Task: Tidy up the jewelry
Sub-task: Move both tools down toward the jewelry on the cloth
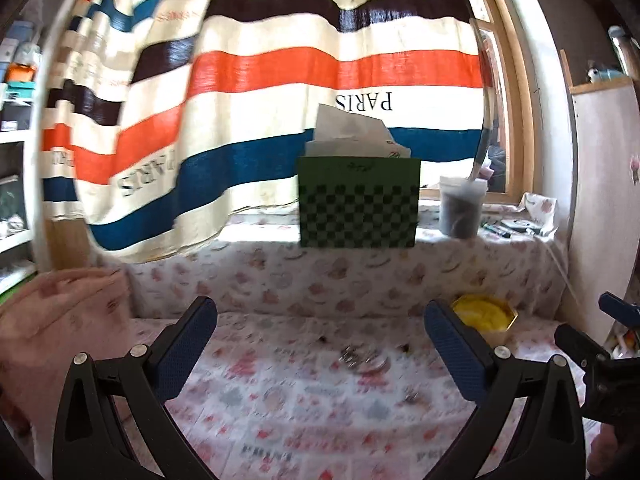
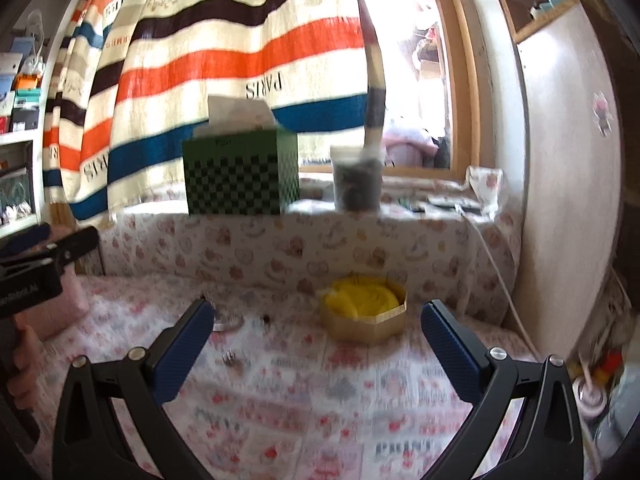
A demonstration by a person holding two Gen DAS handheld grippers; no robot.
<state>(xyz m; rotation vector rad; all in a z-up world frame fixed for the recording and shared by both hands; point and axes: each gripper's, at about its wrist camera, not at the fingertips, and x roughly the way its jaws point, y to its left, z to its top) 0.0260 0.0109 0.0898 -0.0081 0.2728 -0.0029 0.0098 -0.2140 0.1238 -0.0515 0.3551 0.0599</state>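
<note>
Both views are motion-blurred, so small items read poorly.

Nearest: left gripper (image 1: 320, 344) has its jaws spread wide and holds nothing. Right gripper (image 2: 318, 340) is the same, wide and empty. Both hover above the bench (image 2: 360, 420), which is covered in a pink printed cloth; neither touches anything.

On the cloth just ahead lie loose jewelry pieces: a silvery bracelet-like ring (image 1: 364, 358) sits between the left gripper's fingers in the left wrist view, with a small metallic piece (image 1: 412, 394) nearer the camera. In the right wrist view another small metallic piece (image 2: 229, 358) lies by the left finger. A couple of dark specks sit farther back, too blurred to identify.

Behind these, to the right, stands the gold octagonal box (image 2: 366, 318) with a yellow lining, lid off. It looks like the destination, judging from the task.

Judgement: the step is approach and pick. To do it well:
- Slow down first; the blur suggests the pose isn't settled.
- Take one piece per grasp and come straight down, fingers straddling it.
- The cloth is soft, so the pads risk pinching fabric along with the metal; close gently and lift slowly.
- The right gripper is closer to the box, so it suits the drop-off.

Farther back: a green checkered box (image 1: 359, 202) and a grey cup (image 1: 462, 208) on the ledge, then a striped curtain (image 1: 300, 72). None of these need touching.
</note>
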